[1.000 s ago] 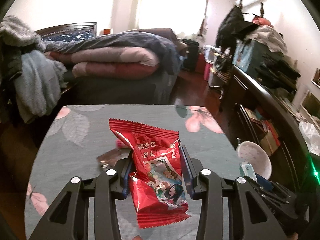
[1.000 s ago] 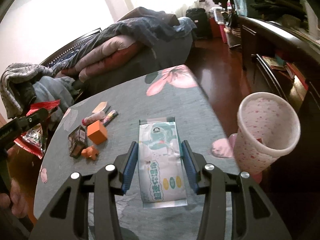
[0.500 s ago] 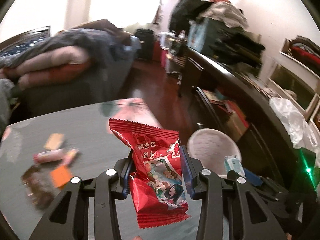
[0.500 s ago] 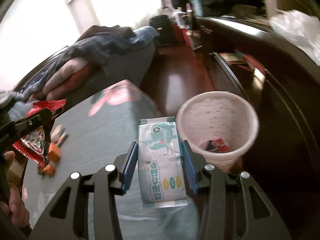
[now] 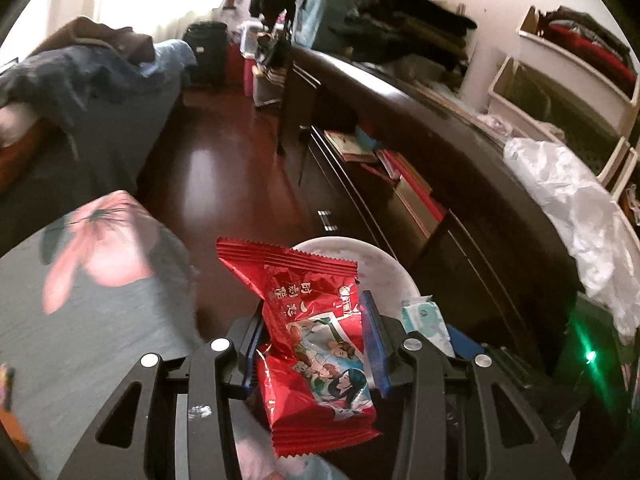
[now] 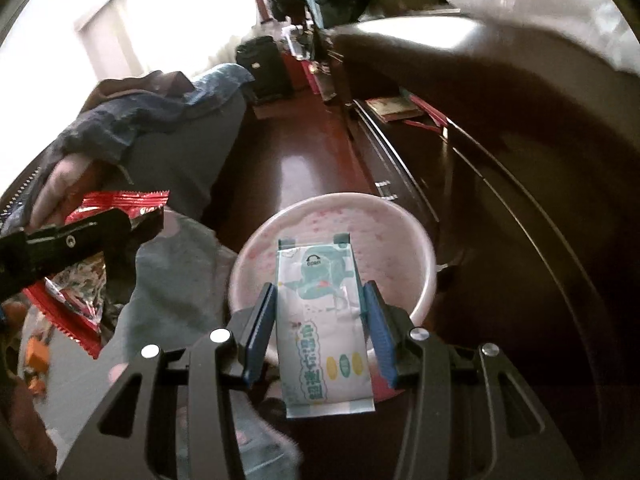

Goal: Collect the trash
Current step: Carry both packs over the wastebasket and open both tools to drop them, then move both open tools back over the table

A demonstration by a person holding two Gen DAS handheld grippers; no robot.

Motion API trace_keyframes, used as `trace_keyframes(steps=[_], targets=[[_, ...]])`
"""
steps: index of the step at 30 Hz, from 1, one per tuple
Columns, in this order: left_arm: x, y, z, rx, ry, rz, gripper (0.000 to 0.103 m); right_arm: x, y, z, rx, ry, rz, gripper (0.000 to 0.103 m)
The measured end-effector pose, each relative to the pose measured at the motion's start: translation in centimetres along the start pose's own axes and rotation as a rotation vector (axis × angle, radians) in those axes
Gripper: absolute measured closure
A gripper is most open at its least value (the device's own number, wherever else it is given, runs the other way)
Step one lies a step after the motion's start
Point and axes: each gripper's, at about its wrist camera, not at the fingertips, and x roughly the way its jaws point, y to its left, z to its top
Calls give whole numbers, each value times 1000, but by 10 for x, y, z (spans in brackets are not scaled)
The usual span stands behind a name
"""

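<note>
My left gripper (image 5: 314, 320) is shut on a red snack wrapper (image 5: 308, 320) and holds it near the table's right edge, with the pink bin (image 5: 384, 268) partly hidden behind it. My right gripper (image 6: 320, 308) is shut on a pale wet-wipe packet (image 6: 324, 320) and holds it over the open mouth of the pink bin (image 6: 416, 236). The packet (image 5: 426, 320) also shows in the left wrist view, to the right of the wrapper. The left gripper with the red wrapper (image 6: 80, 276) shows at the left of the right wrist view.
The grey floral tablecloth (image 5: 80, 304) covers the table at the left. A dark wooden cabinet (image 5: 460, 184) with books runs along the right, close behind the bin. A bed with bedding (image 5: 72, 80) stands beyond the red wood floor. Small orange items (image 6: 38, 354) lie on the table far left.
Both grippers have swung right from the table toward the bin. The wet-wipe packet now hangs over the bin's mouth, and the red wrapper has come close to the bin.
</note>
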Motion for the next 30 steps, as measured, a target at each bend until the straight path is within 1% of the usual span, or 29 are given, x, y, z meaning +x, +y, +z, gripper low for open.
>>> trace_keyframes(steps=[2,3,4,6,7,8,9,12,14,18,21,24,26,30], targets=[[14,-3,4,5,13,5,57,16,-7,3,4,10,-13,58],[22,-5,7,9,22,4,52,22,-10,3,6,15,-16,58],[30,-7,10,10,28,-1,49,32,-12,4,9,19,-13,56],[40,-8,14,7,32,0,38,48,-16,5,15,35,-11,49],[43,-7,16,3,30,-6,34,52,-17,5,20,37,-13,44],[43,-6,17,-2,27,-11,25,56,-18,5,24,38,-15,42],[43,-5,18,-9,23,-17,21,58,-19,5,26,39,-17,42],[36,-3,20,-17,5,-23,20,61,-20,4,24,39,-32,41],[27,-1,20,-14,-15,-15,19,57,-19,1,23,40,-42,38],[-7,3,12,-4,-69,23,15,41,-10,-4,9,48,-54,37],[-44,12,-2,12,-122,104,10,15,9,-7,-27,31,-50,33],[-80,29,-23,2,-155,177,6,-17,33,-10,-74,1,-14,26],[-97,40,-35,-17,-162,215,4,-41,57,-14,-117,-25,23,21],[-135,76,-72,-75,-153,364,4,-80,103,-27,-194,-56,118,17]])
